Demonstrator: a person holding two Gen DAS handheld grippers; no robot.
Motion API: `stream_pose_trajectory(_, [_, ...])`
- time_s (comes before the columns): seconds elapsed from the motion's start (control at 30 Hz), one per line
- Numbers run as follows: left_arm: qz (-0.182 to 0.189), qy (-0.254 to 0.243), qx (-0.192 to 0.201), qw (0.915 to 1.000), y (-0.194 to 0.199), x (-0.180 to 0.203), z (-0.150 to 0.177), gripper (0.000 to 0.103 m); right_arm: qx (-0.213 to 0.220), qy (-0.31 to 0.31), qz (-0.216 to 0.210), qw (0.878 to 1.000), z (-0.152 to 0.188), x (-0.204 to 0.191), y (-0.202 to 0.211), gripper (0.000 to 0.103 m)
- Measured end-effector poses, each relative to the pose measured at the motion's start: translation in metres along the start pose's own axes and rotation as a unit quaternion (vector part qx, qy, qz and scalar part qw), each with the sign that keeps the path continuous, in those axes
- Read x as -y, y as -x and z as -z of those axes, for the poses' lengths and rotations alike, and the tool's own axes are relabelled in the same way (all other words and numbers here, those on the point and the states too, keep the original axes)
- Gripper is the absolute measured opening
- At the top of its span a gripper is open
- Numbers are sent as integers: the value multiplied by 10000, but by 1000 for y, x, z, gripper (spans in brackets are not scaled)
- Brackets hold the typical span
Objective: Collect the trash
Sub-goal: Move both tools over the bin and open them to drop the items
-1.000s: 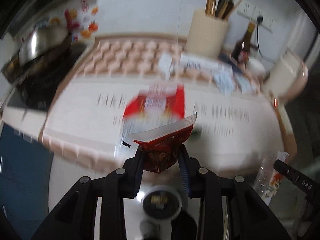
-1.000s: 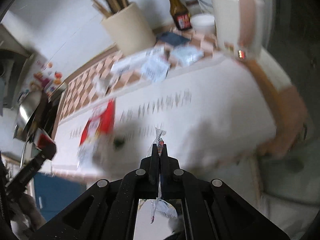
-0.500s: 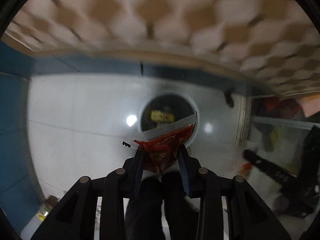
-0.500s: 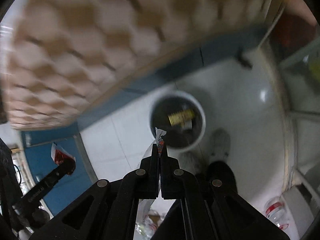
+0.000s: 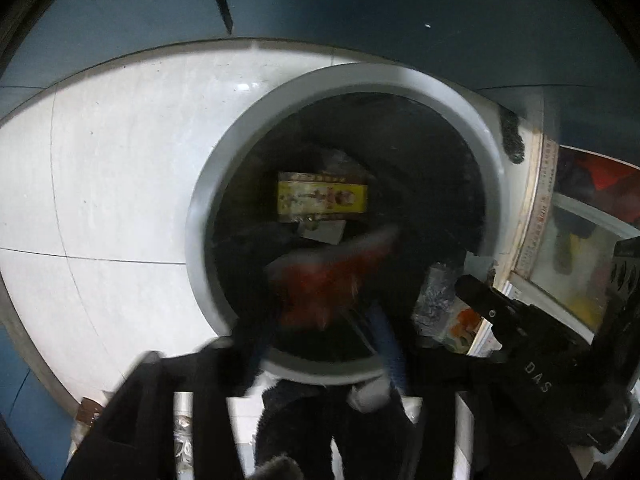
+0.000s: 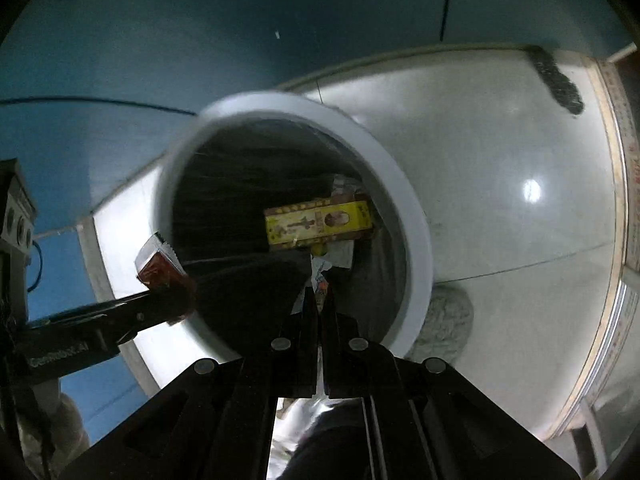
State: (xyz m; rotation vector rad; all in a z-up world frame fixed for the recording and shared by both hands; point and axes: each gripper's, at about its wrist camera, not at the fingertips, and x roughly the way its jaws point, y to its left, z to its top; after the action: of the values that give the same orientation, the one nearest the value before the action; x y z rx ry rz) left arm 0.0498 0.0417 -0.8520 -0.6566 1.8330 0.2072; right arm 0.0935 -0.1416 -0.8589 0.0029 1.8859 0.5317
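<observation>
A round white trash bin with a dark liner stands on the floor, seen from above; it also shows in the right wrist view. A yellow box lies inside it, also visible in the right wrist view. My left gripper is shut on a red snack wrapper, blurred, over the bin's opening; in the right wrist view the wrapper sits at the bin's left rim. My right gripper is shut on a thin clear wrapper above the bin.
White tiled floor surrounds the bin, with blue cabinet fronts behind it. A dark mop head lies at the right. A grey slipper is beside the bin. My right gripper's body shows at the right.
Both grippers came down from the counter to just above the bin, which now fills the views. Each still holds its wrapper. The left view is motion-blurred.
</observation>
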Motion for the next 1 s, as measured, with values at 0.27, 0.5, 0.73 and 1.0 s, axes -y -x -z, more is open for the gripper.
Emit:
stream_pose_trajectory(0.27, [-710, 109, 560, 9958, 40, -19, 31, 101, 223, 219, 397, 9987, 5, -7, 12, 73])
stream_pose_trajectory(0.5, [-1325, 56, 913, 9870, 78, -11, 68, 101, 422, 577, 1137, 9909, 26, -28, 53, 102])
stream_pose_trajectory(0.73, [-1440, 98, 1167, 9826, 131, 3, 105, 101, 467, 682, 1251, 9887, 59, -43, 115, 102])
stream_pose_trajectory(1.0, [-1273, 128, 1430, 9814, 212, 27, 151, 101, 742, 734, 1249, 9867, 96, -75, 224, 102])
